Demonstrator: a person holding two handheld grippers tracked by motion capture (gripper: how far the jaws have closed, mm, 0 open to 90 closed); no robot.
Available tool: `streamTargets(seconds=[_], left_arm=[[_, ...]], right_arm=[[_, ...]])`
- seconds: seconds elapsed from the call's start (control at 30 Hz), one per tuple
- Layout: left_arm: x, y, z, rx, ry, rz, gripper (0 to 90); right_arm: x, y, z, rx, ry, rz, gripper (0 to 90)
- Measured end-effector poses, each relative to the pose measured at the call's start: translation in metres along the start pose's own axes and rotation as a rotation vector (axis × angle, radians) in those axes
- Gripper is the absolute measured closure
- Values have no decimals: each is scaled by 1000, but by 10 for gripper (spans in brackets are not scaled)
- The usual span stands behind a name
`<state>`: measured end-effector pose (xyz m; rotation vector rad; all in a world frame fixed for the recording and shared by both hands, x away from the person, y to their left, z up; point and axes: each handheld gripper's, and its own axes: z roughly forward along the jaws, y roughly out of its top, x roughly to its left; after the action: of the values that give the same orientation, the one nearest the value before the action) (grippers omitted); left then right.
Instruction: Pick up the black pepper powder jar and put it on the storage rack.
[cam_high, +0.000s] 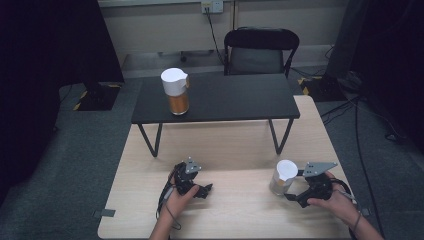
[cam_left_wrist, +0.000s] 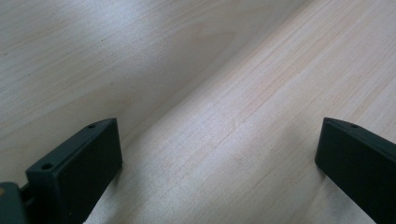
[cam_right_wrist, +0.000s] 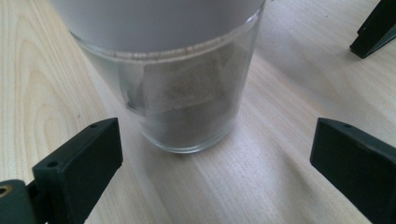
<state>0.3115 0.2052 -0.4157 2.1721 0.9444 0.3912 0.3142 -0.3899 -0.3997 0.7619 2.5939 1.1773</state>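
Since the right gripper stands with its jaws wide apart, just short of the glass jar on the light wooden table, the likely step is a grasp: I would ease forward until the jar sits centred between the jaws, then close low on the clear wall, below the white lid. The left gripper, jaws apart on nothing, rests over bare table.

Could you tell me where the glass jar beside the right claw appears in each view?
High view: the glass jar stands lower right on the light wooden table, just left of the right claw.
Left gripper view: not in it.
Right gripper view: the jar stands top centre, ahead of the open jaws.
Shared landmark: the table's pale wood grain.
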Motion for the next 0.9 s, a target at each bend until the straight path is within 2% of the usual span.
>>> streamTargets(seconds=[0.3,0.63,0.9], left_arm=[[0,0,0,0,0,0,0],[0,1,0,4,0,5,0],[0,1,0,3,0,5,0]], right_arm=[[6,2,-1,-40,-7,14,13],[14,7,1,-86,3,7,13],[16,9,3,-106,5,-15,73]])
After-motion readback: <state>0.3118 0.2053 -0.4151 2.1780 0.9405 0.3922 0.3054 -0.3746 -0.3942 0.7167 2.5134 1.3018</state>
